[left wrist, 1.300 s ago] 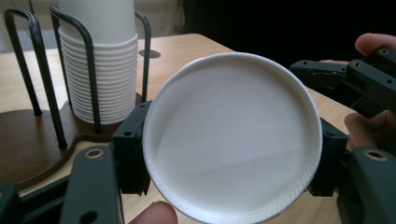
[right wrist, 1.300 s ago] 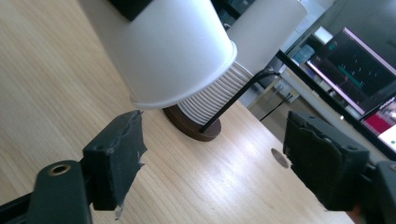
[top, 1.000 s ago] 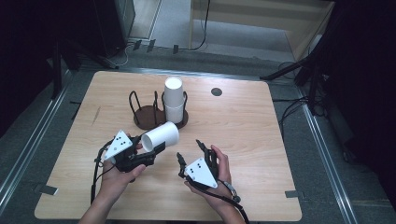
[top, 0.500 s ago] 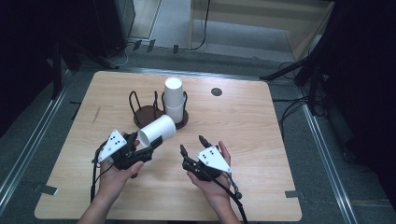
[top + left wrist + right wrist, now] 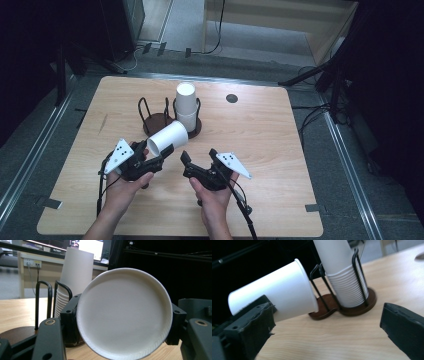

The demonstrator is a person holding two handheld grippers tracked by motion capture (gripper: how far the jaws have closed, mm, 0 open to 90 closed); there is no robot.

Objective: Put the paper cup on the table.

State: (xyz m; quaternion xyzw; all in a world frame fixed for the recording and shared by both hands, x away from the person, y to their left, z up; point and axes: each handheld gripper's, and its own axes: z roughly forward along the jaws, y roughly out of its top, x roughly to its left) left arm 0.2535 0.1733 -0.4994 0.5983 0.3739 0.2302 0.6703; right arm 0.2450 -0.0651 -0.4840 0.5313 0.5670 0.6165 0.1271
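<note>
Left hand-held gripper (image 5: pixel 159 162) clamps a paper cup (image 5: pixel 167 140) near its base, cup lying sideways above the surface's near-middle, just short of the holder (image 5: pixel 155 122) and cup stack (image 5: pixel 185 105). Cup looks light, thin-walled, easily crushed; best gripped low, gently. Right hand-held gripper (image 5: pixel 197 162): jaws have just been opening, now wide apart, nothing between them. Since the earlier frame it has swung left toward the cup.
</note>
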